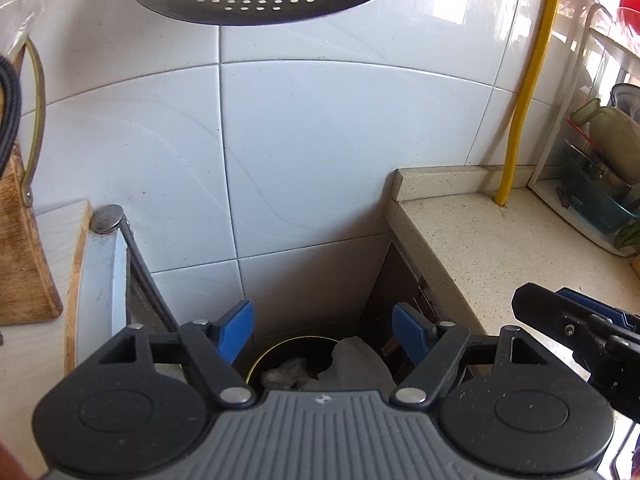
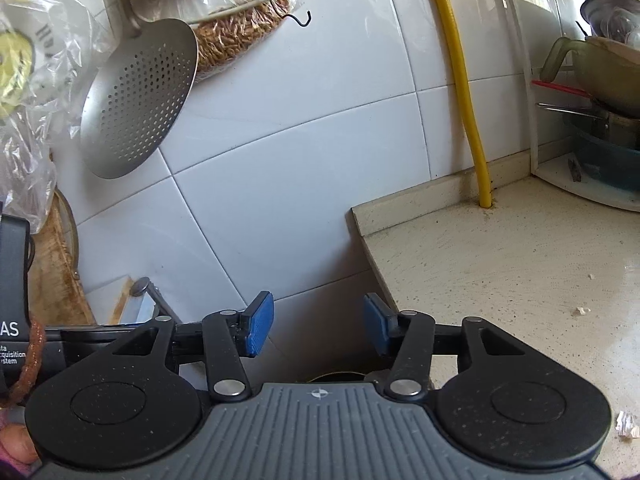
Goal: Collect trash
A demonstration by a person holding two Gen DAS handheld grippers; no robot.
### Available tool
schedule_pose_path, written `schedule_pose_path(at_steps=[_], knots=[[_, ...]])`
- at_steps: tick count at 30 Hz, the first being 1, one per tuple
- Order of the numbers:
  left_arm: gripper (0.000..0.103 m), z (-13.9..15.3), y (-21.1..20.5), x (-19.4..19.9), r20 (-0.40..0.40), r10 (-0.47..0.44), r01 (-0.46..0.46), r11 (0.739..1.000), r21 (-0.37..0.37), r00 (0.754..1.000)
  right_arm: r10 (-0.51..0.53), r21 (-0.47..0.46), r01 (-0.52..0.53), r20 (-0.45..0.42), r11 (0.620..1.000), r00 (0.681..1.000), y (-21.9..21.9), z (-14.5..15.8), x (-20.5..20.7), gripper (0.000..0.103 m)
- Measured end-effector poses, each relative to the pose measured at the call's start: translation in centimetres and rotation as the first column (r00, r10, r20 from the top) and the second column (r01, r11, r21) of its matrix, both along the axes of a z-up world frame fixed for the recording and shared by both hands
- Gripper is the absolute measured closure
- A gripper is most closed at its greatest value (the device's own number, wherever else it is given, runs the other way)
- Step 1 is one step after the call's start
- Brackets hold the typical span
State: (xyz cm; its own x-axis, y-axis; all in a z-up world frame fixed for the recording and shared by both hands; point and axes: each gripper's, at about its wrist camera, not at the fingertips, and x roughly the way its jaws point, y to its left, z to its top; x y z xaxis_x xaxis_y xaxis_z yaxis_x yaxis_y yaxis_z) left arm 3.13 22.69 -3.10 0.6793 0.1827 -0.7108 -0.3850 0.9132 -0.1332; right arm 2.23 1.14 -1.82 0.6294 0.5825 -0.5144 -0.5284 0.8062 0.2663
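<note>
My left gripper (image 1: 323, 330) is open and empty, hovering over a round black bin (image 1: 294, 354) in the gap between two counters. Crumpled grey and white trash (image 1: 352, 364) lies inside the bin. My right gripper (image 2: 319, 330) is open and empty, above the same gap; only a sliver of the bin's rim (image 2: 336, 377) shows under it. The right gripper also shows in the left wrist view (image 1: 576, 320) over the counter's edge. A small white scrap (image 2: 582, 311) and a crumpled white piece (image 2: 626, 424) lie on the beige counter (image 2: 500, 280).
A white tiled wall (image 1: 304, 152) stands behind the gap. A perforated metal skimmer (image 2: 138, 100) hangs above. A yellow hose (image 2: 466, 92) runs down to the counter. A dish rack (image 2: 592, 92) with bowls stands at the far right. A wooden board (image 1: 20, 256) leans at left.
</note>
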Motion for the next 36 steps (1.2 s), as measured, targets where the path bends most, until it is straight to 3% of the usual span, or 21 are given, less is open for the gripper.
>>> schedule_pose_path(at_steps=[5,17,36], knots=[[0.02,-0.4,-0.1,-1.6,-0.006,-0.004,0.004,1.0,-0.01,1.0,-0.009,-0.025,0.008,-0.014,1.0,1.0,0.2,-0.3,-1.3,0.044],[0.019,-2.2,-0.2,-3.6,-0.06,0.0,-0.003,0.999,-0.045,0.998,-0.055,-0.091,0.048,-0.072,0.995,0.996,0.1,-2.3,-2.1,0.044],[0.02,-3.3,-0.6,-4.6,-0.116,0.001,-0.008,0.998,-0.06,0.993,-0.016,-0.126,0.0,-0.127,0.992,0.992,0.3,-3.7,-2.7,0.044]])
